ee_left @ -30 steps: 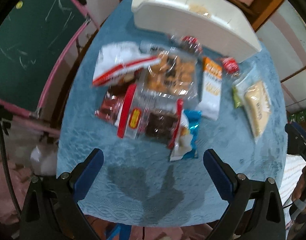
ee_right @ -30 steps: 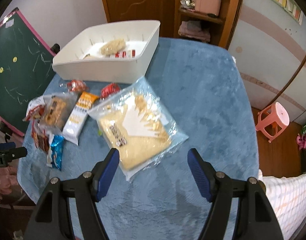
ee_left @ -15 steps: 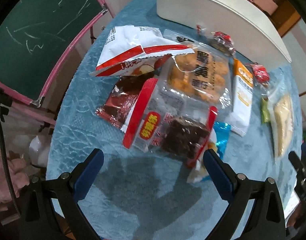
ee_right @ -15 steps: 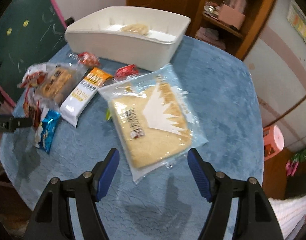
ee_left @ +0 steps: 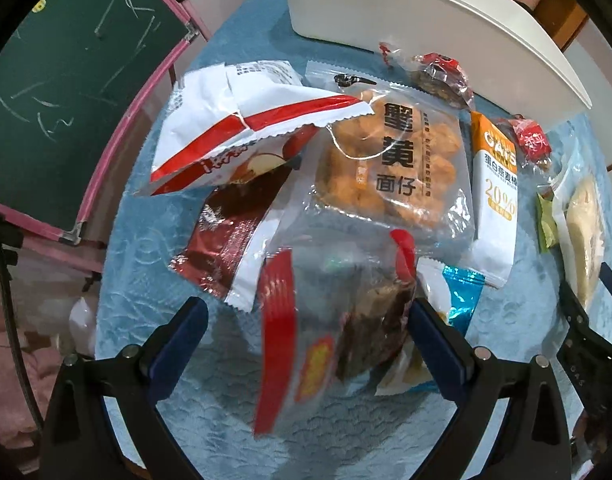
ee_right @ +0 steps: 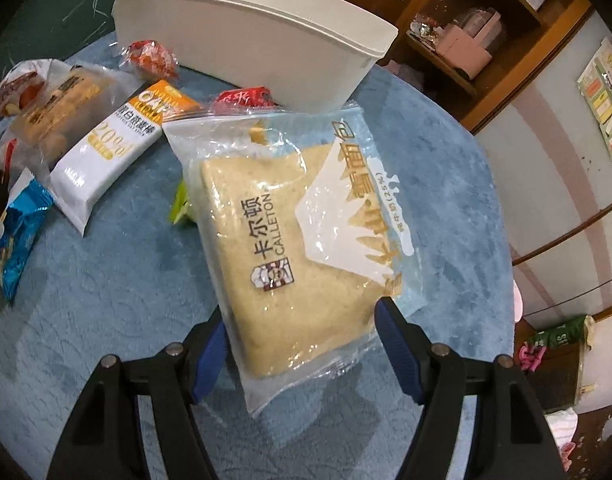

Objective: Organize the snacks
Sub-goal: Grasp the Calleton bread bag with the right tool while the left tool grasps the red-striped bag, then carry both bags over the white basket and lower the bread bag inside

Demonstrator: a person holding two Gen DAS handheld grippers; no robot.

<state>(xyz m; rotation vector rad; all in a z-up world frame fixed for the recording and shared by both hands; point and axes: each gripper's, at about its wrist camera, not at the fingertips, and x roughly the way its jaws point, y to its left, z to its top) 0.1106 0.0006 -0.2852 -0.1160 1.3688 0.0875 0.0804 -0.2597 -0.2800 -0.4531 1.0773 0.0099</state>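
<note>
A pile of snack packets lies on the blue tablecloth (ee_left: pixel 145 248). My left gripper (ee_left: pixel 306 320) is open and points down over a clear packet with red ends and a dark cake (ee_left: pixel 346 320), which sits blurred between the fingers, nearer the right one. In the right wrist view a large clear bag of pale bread (ee_right: pixel 297 240) lies flat. Its near end is between the fingers of my right gripper (ee_right: pixel 299 332), whose jaws are closing on it. The white bin (ee_right: pixel 249 44) stands behind.
Around the cake packet lie a white and red bag (ee_left: pixel 241 120), a dark red packet (ee_left: pixel 225 240), a bag of orange pastries (ee_left: pixel 390 168), a white and orange oat bar (ee_left: pixel 494 192) and a blue wrapper (ee_left: pixel 462 292). A green chalkboard (ee_left: pixel 65 80) stands left of the table.
Both grippers have come down close to the table. The left now straddles the red-ended cake packet, and the right has rolled and straddles the near end of the bread bag.
</note>
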